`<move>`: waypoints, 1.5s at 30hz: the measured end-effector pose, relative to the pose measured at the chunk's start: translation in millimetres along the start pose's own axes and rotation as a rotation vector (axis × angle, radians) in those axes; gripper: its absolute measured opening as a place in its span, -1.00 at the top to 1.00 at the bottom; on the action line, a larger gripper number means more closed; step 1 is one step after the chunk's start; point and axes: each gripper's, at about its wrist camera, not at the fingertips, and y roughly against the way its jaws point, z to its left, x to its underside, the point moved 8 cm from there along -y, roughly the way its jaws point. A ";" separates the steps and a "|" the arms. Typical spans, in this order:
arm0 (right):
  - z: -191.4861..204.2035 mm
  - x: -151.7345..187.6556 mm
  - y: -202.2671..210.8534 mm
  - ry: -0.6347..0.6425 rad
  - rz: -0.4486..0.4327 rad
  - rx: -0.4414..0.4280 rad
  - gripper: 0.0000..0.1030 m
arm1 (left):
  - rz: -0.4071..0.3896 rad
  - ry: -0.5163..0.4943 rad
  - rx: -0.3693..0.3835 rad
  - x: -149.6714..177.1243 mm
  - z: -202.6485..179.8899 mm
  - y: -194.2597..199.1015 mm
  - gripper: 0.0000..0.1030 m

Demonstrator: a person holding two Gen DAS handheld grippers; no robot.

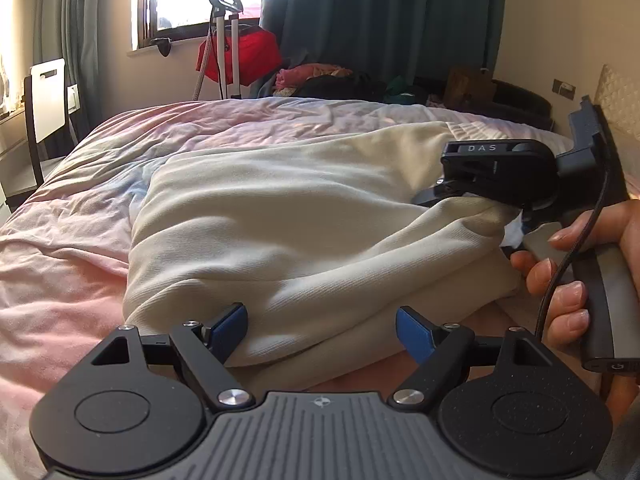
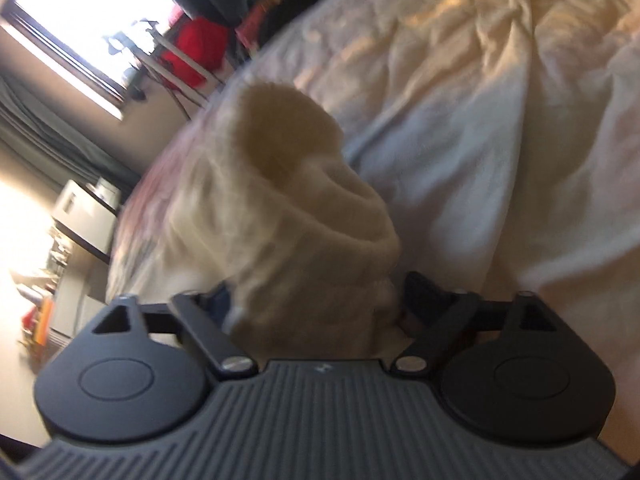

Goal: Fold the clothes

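Rumpled bed point(image 1: 80, 240), cream garment point(image 1: 280, 220), "DAS"-lettered right gripper point(image 1: 452, 196).

A: Right wrist view smeared by motion; the ribbed cream knit garment point(image 2: 304, 216) covers the right claw point(image 2: 316, 304) tips. Contact unreadable.

B: Noted. In the left view, the person's hand point(image 1: 580, 272) is cut by the frame edge, and the dark clothing pile point(image 1: 340, 84) is indistinct.

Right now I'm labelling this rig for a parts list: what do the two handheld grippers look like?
Left gripper: ribbed grey body, black round-ended linkage arms, silver screws, blue finger pads. Right gripper: same build; seen from the left camera, it bears white letters "DAS", a black cable and a grey handle.
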 end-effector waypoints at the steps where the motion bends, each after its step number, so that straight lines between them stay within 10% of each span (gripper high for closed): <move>1: 2.4 0.2 0.6 -0.003 0.000 -0.016 -0.78 | 0.000 0.002 0.001 0.0 0.8 0.4 -0.61; 12: 37.1 1.3 39.6 0.151 -0.121 -0.040 0.21 | -0.233 0.200 0.124 -42.1 48.9 50.7 -0.69; 20: 96.9 17.7 81.3 0.529 -0.343 -0.046 0.26 | 0.039 0.660 0.124 -12.7 136.4 -4.7 -0.68; 24: 123.6 36.8 84.4 0.760 -0.416 -0.029 0.26 | 0.058 0.710 0.146 -7.4 139.9 -10.4 -0.67; 28: 109.8 25.4 71.4 0.675 -0.363 0.019 0.26 | 0.042 0.725 0.155 -5.4 141.9 -6.3 -0.53; 35: 23.7 -1.6 28.9 0.161 -0.142 0.014 0.25 | 0.113 0.726 0.190 5.0 134.6 -23.3 -0.45; 40: 29.7 2.3 39.5 0.183 -0.169 0.002 0.26 | 0.018 0.673 0.189 -6.0 130.4 -6.0 0.24; 45: 40.2 2.3 86.0 0.157 -0.206 -0.062 0.32 | -0.095 0.621 0.281 -36.1 114.1 31.6 0.44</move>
